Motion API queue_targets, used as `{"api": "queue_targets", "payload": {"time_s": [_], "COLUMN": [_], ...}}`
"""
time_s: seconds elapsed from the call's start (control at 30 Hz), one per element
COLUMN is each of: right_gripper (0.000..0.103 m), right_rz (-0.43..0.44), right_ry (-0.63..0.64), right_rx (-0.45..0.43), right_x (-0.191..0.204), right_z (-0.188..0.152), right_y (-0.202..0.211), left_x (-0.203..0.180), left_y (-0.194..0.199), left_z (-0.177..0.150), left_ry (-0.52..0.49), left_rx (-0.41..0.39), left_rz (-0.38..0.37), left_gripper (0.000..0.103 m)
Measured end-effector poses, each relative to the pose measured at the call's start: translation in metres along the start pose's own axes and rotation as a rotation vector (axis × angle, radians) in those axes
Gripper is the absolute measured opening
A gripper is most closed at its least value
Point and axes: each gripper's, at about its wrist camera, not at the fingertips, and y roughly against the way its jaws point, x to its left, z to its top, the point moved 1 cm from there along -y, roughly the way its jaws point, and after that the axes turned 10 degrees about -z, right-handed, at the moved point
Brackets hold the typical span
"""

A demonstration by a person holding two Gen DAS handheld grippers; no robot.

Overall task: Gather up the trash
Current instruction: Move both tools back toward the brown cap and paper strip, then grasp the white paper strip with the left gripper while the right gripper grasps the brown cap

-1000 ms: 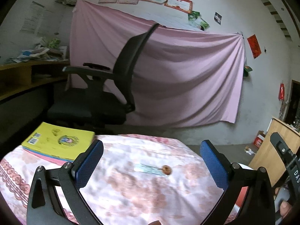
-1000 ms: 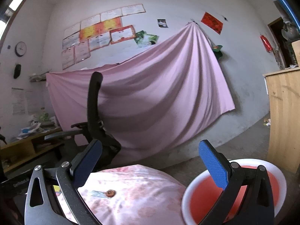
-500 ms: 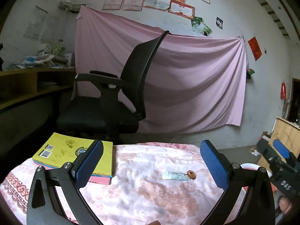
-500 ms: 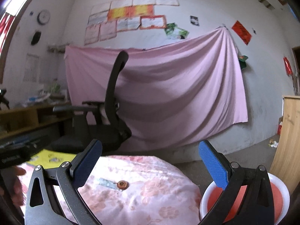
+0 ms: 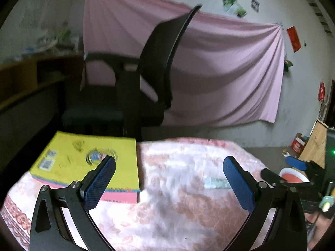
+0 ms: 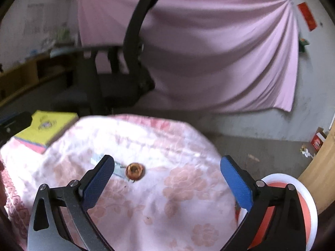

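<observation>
- Since the trash is only a small orange-brown ring (image 6: 135, 171) and a thin pale wrapper (image 6: 117, 169) touching its left side, both look very light and easy to flick away.
- They lie near the middle of the counter (image 6: 188, 188), on its soft pink flowered cloth, between the yellow book (image 6: 47, 128) and the red bin (image 6: 293, 209) off the right edge.
- Ring: judged stiff; pinch it across its width. Wrapper: flimsy and flat, so take a raised edge without bunching the cloth.
- The right gripper (image 6: 166, 178) has just narrowed slightly yet stands wide and empty; left gripper (image 5: 169, 181) likewise spread, holding nothing.
- Book cover shows an emblem and barcodes; no writing is legible.
</observation>
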Motion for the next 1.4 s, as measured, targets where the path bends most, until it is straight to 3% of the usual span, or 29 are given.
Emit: {"api": "queue_targets", "payload": {"time_s": [0.07, 0.23, 0.37, 0.57, 0.6, 0.67, 0.73, 0.9, 1.23, 1.4], "right_gripper": [0.086, 0.079, 0.053, 0.048, 0.046, 0.031, 0.026, 0.026, 0.026, 0.026], "right_rz": [0.029, 0.074, 0.116, 0.22, 0.229, 0.255, 0.266, 0.266, 0.178, 0.165], "right_ry": [0.01, 0.002, 0.004, 0.003, 0.0, -0.017, -0.027, -0.028, -0.021, -0.033], "right_rx": [0.059, 0.121, 0.176, 0.268, 0.274, 0.283, 0.29, 0.276, 0.251, 0.262], "right_x": [0.007, 0.011, 0.016, 0.025, 0.025, 0.022, 0.019, 0.012, -0.016, -0.031], "right_z": [-0.001, -0.002, 0.0, -0.005, -0.006, -0.007, -0.006, -0.007, -0.017, -0.022], "right_y": [-0.013, -0.026, -0.038, -0.056, -0.057, -0.059, -0.059, -0.051, -0.033, -0.033], "left_x": [0.004, 0.014, 0.013, 0.001, -0.001, -0.005, -0.007, -0.013, -0.029, -0.041], "left_y": [-0.01, -0.029, -0.038, -0.051, -0.054, -0.058, -0.06, -0.06, -0.081, -0.094], "left_z": [-0.003, -0.009, -0.01, -0.016, -0.017, -0.02, -0.023, -0.025, -0.025, -0.013], "left_ry": [0.019, 0.078, 0.092, 0.05, 0.041, 0.03, 0.021, -0.003, -0.063, -0.161], "left_rx": [0.058, 0.154, 0.196, 0.274, 0.286, 0.314, 0.333, 0.348, 0.398, 0.383], "left_rz": [-0.009, -0.022, -0.049, -0.086, -0.085, -0.102, -0.111, -0.133, -0.158, -0.244], "left_gripper": [0.1, 0.09, 0.07, 0.054, 0.052, 0.046, 0.041, 0.041, 0.041, 0.041]}}
